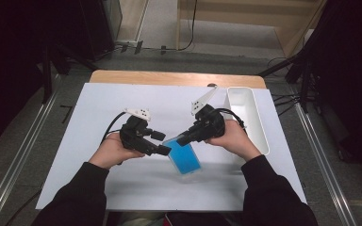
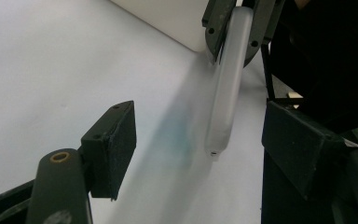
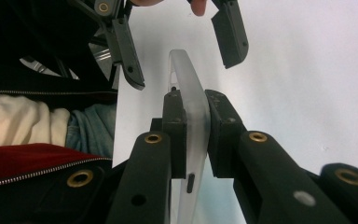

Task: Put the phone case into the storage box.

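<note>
The right gripper (image 1: pixel 181 139) is gripping a translucent blue, flat rectangular plastic case (image 1: pixel 185 156), its jaws clamped on the case's upper edge, and is holding it tilted just above the white sheet covering the table (image 1: pixel 99 188), near the middle and toward the near side. In the right gripper view the case (image 3: pixel 191 112) is standing edge-on between the pressing pads. The left gripper (image 1: pixel 162 143) is sitting just left of the case with its jaws apart, the lower one close to the case's left edge; in the left gripper view the case (image 2: pixel 226 93) is lying between those spread jaws without contact. A white oblong plastic bin (image 1: pixel 250 117) is standing at the far right of the table.
</note>
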`<state>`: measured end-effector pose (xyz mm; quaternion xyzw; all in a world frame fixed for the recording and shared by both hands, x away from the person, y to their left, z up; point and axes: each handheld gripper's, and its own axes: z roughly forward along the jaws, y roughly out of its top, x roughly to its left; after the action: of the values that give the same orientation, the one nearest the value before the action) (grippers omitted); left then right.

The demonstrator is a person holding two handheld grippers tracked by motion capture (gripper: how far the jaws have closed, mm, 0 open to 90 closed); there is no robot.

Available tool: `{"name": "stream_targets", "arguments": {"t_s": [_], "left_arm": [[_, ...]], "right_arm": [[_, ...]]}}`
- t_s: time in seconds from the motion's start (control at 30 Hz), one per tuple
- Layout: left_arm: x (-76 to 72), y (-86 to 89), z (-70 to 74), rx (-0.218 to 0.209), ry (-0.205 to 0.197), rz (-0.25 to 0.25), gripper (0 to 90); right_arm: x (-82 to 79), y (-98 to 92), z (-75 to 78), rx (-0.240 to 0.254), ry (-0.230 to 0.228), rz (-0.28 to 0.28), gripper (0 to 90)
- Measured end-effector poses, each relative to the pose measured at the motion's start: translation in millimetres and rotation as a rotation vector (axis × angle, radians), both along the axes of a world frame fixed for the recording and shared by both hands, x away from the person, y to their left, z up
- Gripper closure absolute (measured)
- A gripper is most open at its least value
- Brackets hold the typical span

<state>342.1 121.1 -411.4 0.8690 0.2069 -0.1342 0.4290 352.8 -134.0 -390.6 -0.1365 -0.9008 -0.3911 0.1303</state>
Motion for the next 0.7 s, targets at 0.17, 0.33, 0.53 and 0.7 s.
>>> {"name": "stream_targets", "arguments": {"t_s": [0.17,0.33,0.53,0.7], "left_arm": [[2.1,-0.9,-2.8,0.015,0.011,0.001,30.6],[2.3,-1.9,-4.4,0.02,0.009,-0.007,41.0],[0.7,-3.2,-4.9,0.028,0.002,-0.016,57.1],[-0.9,-4.2,-4.4,0.029,-0.003,-0.038,70.2]], "right_arm": [[2.5,2.7,-0.3,0.003,0.008,0.012,77.7],[3.8,4.8,-1.7,-0.006,0.023,0.009,77.7],[4.4,6.8,-3.0,-0.013,0.035,0.012,77.7],[4.5,7.9,-3.8,-0.018,0.044,0.014,77.7]]}}
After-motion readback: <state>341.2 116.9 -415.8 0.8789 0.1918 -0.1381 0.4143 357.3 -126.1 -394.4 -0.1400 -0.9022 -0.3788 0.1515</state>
